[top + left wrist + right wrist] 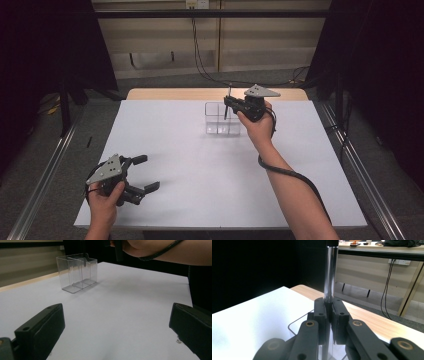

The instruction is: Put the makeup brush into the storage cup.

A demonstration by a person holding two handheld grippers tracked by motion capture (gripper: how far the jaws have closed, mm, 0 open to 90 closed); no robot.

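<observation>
One pen (228, 102) upright, clamped in right gripper (229, 103), above clear box (222, 120).

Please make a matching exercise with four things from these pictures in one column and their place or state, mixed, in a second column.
Things
1. left hand-held gripper
2. right hand-held gripper
3. clear plastic two-compartment box
4. thin dark metallic pen

Places or states
A. upright, clamped between two black jaws
B. stands on the far part of the white table
C. jaws wide open, near the table's front left corner
D. jaws shut, held above the box

Pairs: 1-C, 2-D, 3-B, 4-A
</observation>
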